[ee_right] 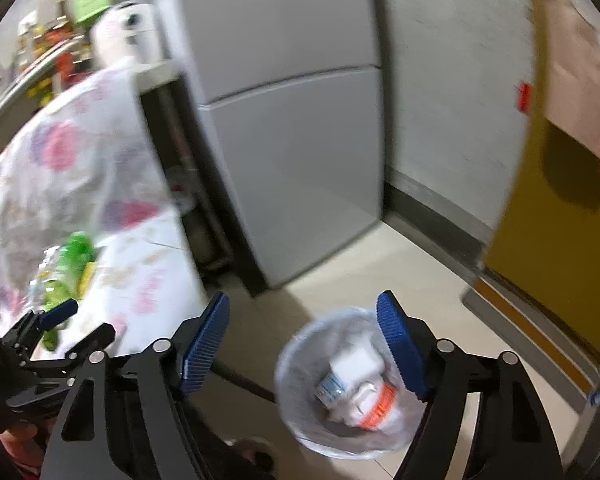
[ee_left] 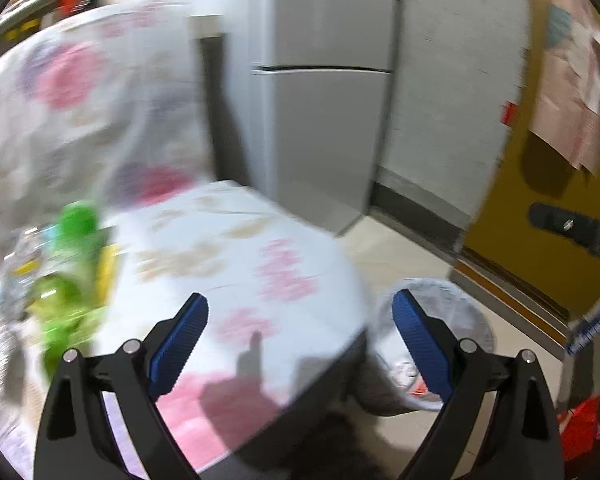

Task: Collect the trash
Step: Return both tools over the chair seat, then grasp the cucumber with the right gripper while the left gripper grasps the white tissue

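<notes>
Left gripper (ee_left: 300, 336) is hovering spread and empty over the table (ee_left: 236, 240), nearer than the equally spread, empty right gripper (ee_right: 302, 344) to the green bottles (ee_left: 70, 264) lying far-left, bin (ee_right: 300, 360) near-right.

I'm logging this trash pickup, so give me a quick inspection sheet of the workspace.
Surface: table under a floral cloth.
Job's things: bin on the floor with white and orange packaging inside; green bottles at the table's left edge.
Clutter: red bag on the floor.
Grippers: left gripper and right gripper both open, holding nothing.
Cables: nothing seen.
Surroundings: grey fridge, yellow door.
</notes>
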A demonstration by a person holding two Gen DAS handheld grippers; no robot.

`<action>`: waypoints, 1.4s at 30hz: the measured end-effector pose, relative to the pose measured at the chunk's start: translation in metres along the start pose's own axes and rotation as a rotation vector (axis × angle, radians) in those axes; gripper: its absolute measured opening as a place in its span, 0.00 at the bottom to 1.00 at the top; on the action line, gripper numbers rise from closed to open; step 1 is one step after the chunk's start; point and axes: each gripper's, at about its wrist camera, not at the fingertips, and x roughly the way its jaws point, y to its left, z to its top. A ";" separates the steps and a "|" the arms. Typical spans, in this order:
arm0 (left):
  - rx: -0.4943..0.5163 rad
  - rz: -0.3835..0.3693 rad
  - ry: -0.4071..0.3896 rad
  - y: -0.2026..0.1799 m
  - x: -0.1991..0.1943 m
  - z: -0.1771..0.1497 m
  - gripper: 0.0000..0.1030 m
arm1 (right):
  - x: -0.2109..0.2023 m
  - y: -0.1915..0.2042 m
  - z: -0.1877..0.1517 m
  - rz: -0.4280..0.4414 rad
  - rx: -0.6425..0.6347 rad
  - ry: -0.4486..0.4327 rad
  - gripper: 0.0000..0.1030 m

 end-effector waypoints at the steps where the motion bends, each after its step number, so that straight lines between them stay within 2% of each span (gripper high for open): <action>1: -0.021 0.019 -0.003 0.015 -0.009 -0.004 0.88 | -0.001 0.011 0.002 0.017 -0.015 -0.006 0.66; 4: -0.069 0.088 -0.004 0.052 -0.032 -0.017 0.88 | 0.001 0.057 0.008 0.113 -0.085 -0.016 0.58; 6: -0.104 0.137 0.000 0.075 -0.044 -0.026 0.88 | 0.006 0.086 0.009 0.172 -0.132 -0.012 0.49; 10: -0.206 0.259 0.018 0.130 -0.067 -0.049 0.88 | 0.030 0.158 0.004 0.296 -0.258 0.044 0.38; 14: -0.312 0.382 0.038 0.183 -0.089 -0.070 0.88 | 0.050 0.212 -0.006 0.373 -0.349 0.085 0.38; 17: -0.392 0.436 0.049 0.217 -0.099 -0.080 0.88 | 0.067 0.244 -0.012 0.408 -0.387 0.130 0.40; 19: -0.433 0.470 0.054 0.236 -0.107 -0.089 0.88 | 0.076 0.263 -0.016 0.419 -0.411 0.154 0.52; 23: -0.468 0.496 0.069 0.256 -0.113 -0.100 0.88 | 0.080 0.286 -0.023 0.438 -0.460 0.170 0.55; 32: -0.503 0.496 0.083 0.272 -0.118 -0.117 0.88 | 0.093 0.329 -0.066 0.504 -0.574 0.297 0.55; 42: -0.525 0.490 0.083 0.281 -0.124 -0.126 0.88 | 0.117 0.352 -0.084 0.500 -0.585 0.357 0.55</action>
